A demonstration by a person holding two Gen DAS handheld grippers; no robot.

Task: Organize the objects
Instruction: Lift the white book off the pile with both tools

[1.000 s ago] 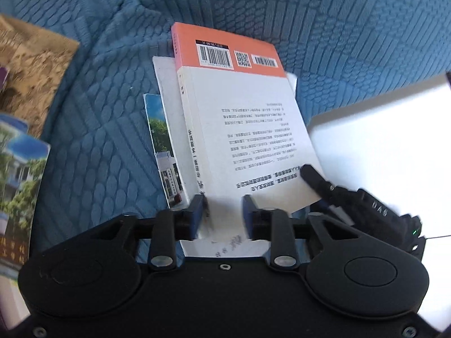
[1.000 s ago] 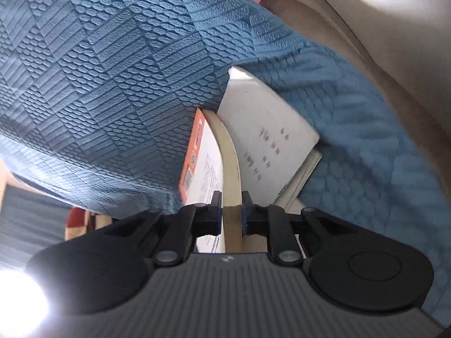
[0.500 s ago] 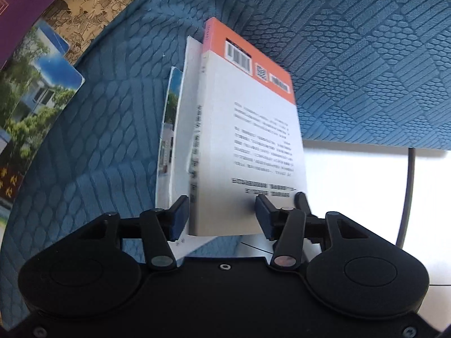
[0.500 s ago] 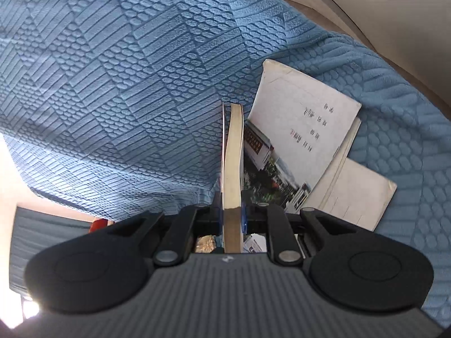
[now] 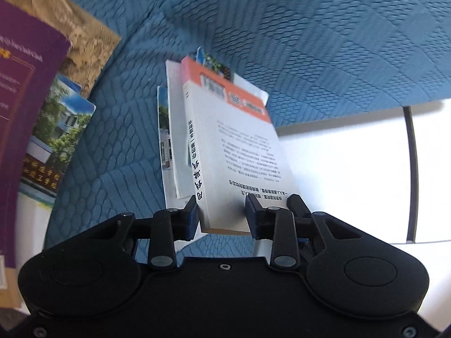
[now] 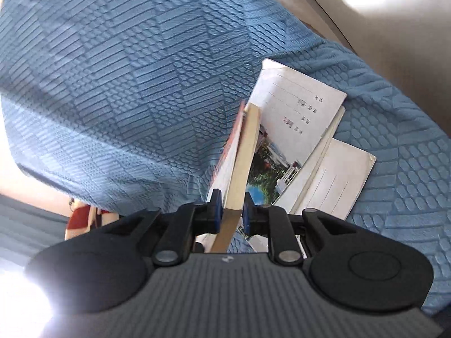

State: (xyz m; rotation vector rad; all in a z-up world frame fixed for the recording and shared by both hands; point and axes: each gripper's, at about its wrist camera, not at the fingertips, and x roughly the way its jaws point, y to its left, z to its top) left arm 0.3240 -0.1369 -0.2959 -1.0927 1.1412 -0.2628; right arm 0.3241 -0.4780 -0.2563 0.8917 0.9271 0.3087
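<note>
A paperback book [image 5: 245,152] with a white and orange back cover hangs tilted above the blue quilted cover [image 5: 310,42]. My left gripper [image 5: 222,215] is closing on its lower corner, one pad at the spine and the other on the back cover. In the right wrist view, the book [image 6: 245,152] shows its tan page edge. My right gripper [image 6: 231,211] clamps that edge across the thickness, and its jaws are opening slightly with the pads still against the book. Under it lie a white booklet [image 6: 298,107] and a photo booklet [image 6: 267,166].
At the left lie a purple book [image 5: 25,98], a tan-covered book [image 5: 84,36] and a photo brochure [image 5: 56,129]. A bright white surface [image 5: 352,169] with a dark cable [image 5: 413,169] borders the blue cover on the right. A red object [image 6: 81,217] sits below the cover's edge.
The book has risen off the pile, uncovering the booklets beneath. It now leans in the right gripper. The left jaws spread, then narrowed on its corner.
</note>
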